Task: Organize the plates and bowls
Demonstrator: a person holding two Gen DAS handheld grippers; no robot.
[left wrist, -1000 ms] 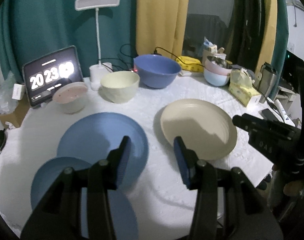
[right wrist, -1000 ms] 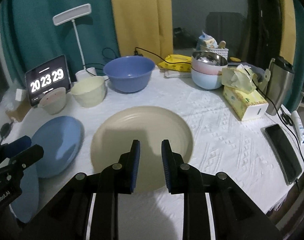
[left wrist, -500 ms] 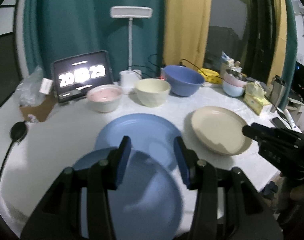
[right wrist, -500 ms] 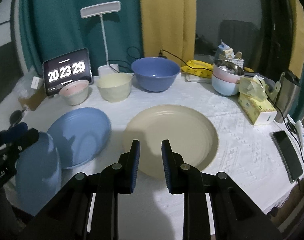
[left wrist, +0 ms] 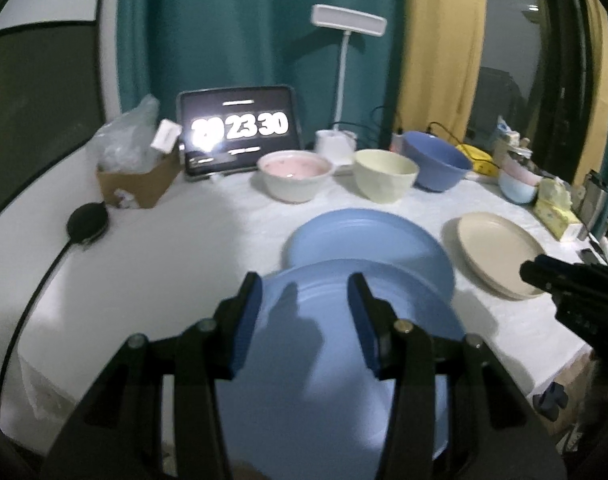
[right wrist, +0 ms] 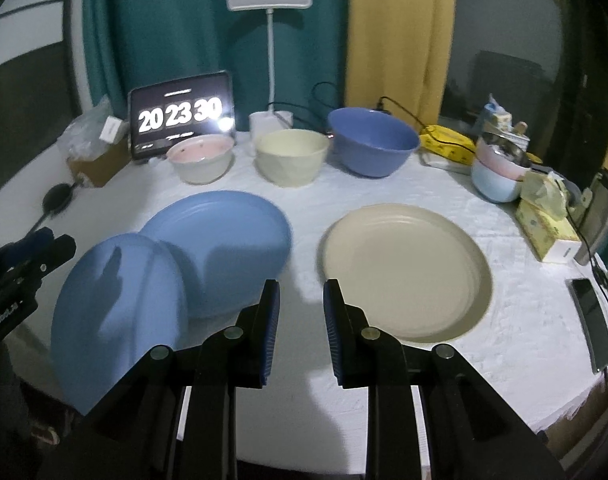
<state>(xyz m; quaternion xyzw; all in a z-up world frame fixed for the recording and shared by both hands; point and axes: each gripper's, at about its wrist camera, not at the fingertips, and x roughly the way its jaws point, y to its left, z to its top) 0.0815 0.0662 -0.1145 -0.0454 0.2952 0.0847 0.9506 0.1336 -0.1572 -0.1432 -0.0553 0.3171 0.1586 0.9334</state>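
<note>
A small blue plate (left wrist: 344, 360) lies at the table's near left edge, its far rim over a larger blue plate (left wrist: 368, 240); both also show in the right wrist view, small (right wrist: 120, 312) and large (right wrist: 220, 252). My left gripper (left wrist: 304, 304) hovers open above the small plate, holding nothing. A beige plate (right wrist: 404, 268) lies to the right. My right gripper (right wrist: 301, 312) is open and empty, above the cloth between the large blue and beige plates. Pink (right wrist: 200, 158), cream (right wrist: 292, 156) and blue (right wrist: 372, 144) bowls stand in a row behind.
A clock tablet (right wrist: 180, 114), a white desk lamp (right wrist: 270, 60) and a cardboard box (left wrist: 136, 184) stand at the back left. Stacked bowls (right wrist: 500, 168), a tissue box (right wrist: 548, 232), a steel mug (right wrist: 604, 208) and a phone (right wrist: 592, 320) crowd the right side.
Both grippers have pulled back and risen, so more of the table shows. The left gripper has swung left over the small blue plate. Nothing was grasped.
</note>
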